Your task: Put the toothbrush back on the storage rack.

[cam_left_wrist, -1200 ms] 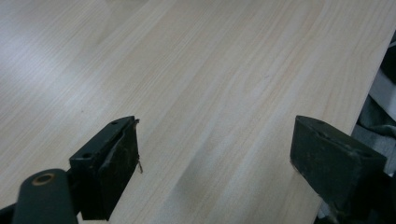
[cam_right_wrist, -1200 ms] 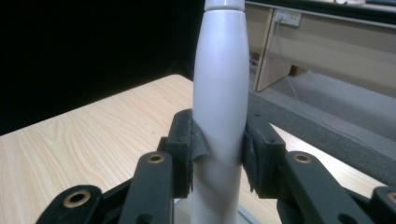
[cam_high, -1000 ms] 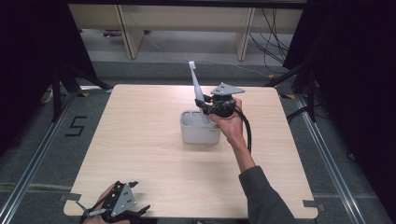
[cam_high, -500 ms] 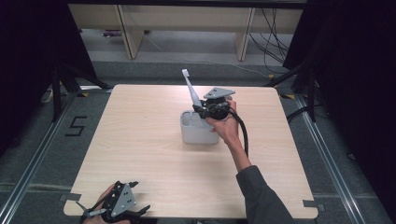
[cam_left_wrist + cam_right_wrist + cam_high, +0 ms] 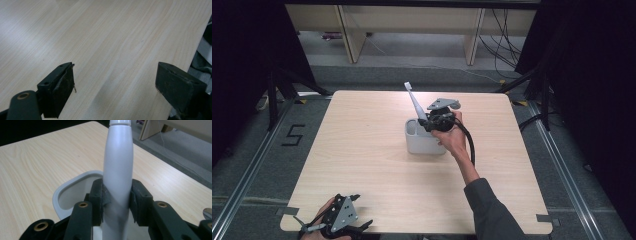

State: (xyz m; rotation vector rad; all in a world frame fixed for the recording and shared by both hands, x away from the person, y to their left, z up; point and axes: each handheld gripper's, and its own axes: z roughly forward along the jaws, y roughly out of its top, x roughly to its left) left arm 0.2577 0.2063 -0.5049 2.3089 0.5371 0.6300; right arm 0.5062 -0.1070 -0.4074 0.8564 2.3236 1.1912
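Fingers (image 5: 98, 195) of the right gripper (image 5: 117, 197) are clamped on the thick white handle of an electric toothbrush (image 5: 118, 165), one pad on each side of the barrel. In the high view the right gripper (image 5: 432, 121) sits at the right far edge of a grey holder cup (image 5: 424, 145), and the toothbrush (image 5: 414, 100) slants up and away toward the far left, with its thin head end uppermost. The lower end of the handle is hidden behind the fingers, so I cannot tell whether it is already inside the cup or just above the rim. The cup opening (image 5: 75, 188) lies directly under and ahead of the grip.

Judgement: the grasp is low on the handle, so the base can be steered into the opening while the long neck stays free above. The tilt probably comes from the wrist angle, and it would need straightening for the brush to stand upright.

The cup sits a little right of the desk's (image 5: 362, 165) middle, toward the far side.

Left gripper (image 5: 343, 226) rests at the near left corner of the desk, well apart from the cup. Its fingers (image 5: 58, 90) stand wide with nothing between them, only bare wood below. Judgement: it is parked out of the way, since one hand is enough for this placement.
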